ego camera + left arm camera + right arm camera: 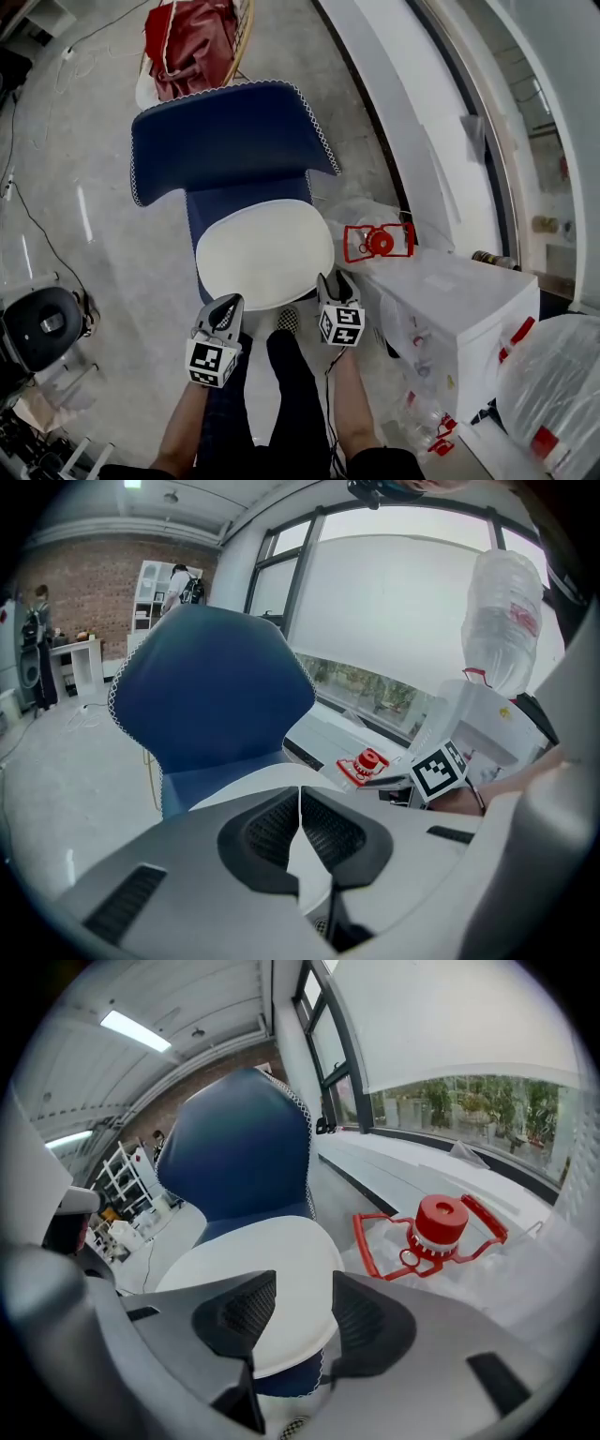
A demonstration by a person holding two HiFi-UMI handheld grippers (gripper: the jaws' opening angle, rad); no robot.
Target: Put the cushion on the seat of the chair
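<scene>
Cushion (265,253) lies on the chair (225,131) seat. My right gripper (333,281) gapes empty and my left gripper (225,307) is pinched closed. Placing looks done; next, back both away.

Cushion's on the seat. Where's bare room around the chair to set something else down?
Bare floor lies left of the chair. The right is crowded: white box, red-capped jug, bags. A red bag sits behind.

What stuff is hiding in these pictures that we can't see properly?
- Legs of the chair: head view, hidden beneath the chair itself and the white cushion.
- The red bundle: head view, cut off by the top edge.
- The shelves by the brick wall: left gripper view, too small to tell what they hold.
</scene>
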